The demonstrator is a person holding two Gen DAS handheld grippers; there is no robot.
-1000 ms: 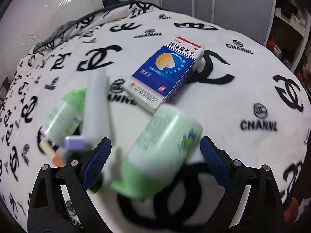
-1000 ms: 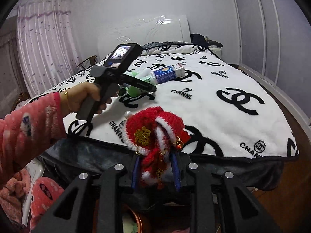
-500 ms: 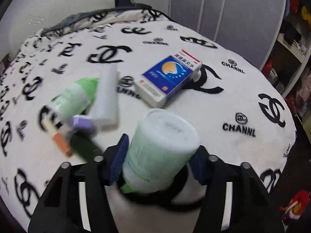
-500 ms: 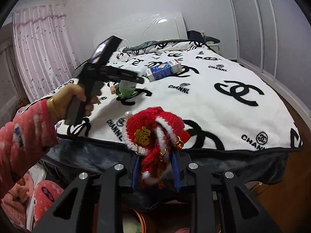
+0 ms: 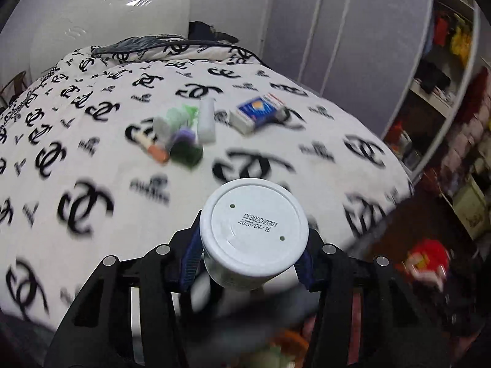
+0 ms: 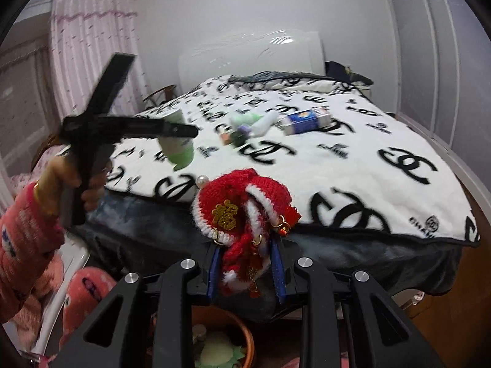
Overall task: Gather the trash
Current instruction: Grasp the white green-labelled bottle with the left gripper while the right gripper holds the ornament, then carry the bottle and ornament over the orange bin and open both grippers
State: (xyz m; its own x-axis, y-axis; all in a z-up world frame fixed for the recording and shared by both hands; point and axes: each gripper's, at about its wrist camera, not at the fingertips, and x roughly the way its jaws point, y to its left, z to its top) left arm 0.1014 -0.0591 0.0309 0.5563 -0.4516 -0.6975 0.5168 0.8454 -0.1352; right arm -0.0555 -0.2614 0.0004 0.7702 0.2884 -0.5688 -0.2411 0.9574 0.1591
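Fingers of the left gripper (image 5: 248,263) clamp a green bottle (image 5: 254,234) held above the bed (image 5: 92,239) edge, while the right gripper (image 6: 245,271) pinches a red knitted charm (image 6: 242,202) over a bin (image 6: 248,337).

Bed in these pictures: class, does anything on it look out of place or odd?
Yes. A small heap of litter lies on the blanket: a blue medicine box, a white tube and small bottles, tipped over and jumbled together.

Logo-print bed (image 6: 353,165), pink curtains (image 6: 89,52), grey wardrobe (image 5: 353,30)
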